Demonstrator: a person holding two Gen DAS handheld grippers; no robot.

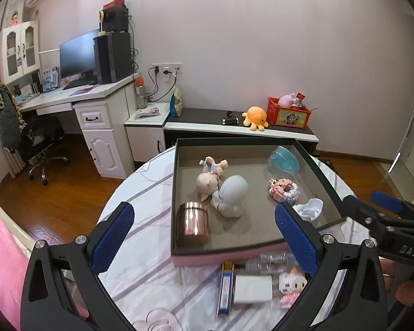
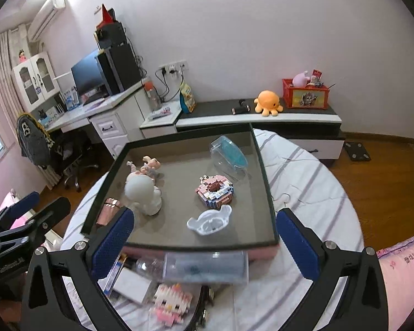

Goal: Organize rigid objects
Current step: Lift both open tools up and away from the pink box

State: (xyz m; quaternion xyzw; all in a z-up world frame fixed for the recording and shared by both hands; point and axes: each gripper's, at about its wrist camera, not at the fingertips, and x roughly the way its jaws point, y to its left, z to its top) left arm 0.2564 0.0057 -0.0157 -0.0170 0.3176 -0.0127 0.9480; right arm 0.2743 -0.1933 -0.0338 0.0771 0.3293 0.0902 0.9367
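Observation:
A shallow dark-rimmed box (image 1: 176, 193) (image 2: 265, 171) sits on the round table. It holds a copper tin (image 1: 193, 223), a white figure (image 1: 231, 193) (image 2: 143, 190), a doll (image 1: 211, 169), a pink block donut (image 2: 215, 190), a clear-blue case (image 2: 229, 157) and a white plastic piece (image 2: 209, 220). In front of the box lie a clear bottle (image 2: 196, 267), a white block (image 1: 252, 288), a blue-yellow box (image 1: 225, 287) and a pink block figure (image 2: 169, 302). My left gripper (image 1: 204, 237) is open above the box's near edge. My right gripper (image 2: 205, 244) is open above the bottle.
The table has a white striped cloth (image 2: 303, 182). Behind it stands a low cabinet (image 1: 234, 129) with an orange plush octopus (image 1: 255, 117) and a red crate (image 1: 288, 113). A desk with a monitor (image 1: 77, 55) and a chair (image 1: 27, 135) stand at left.

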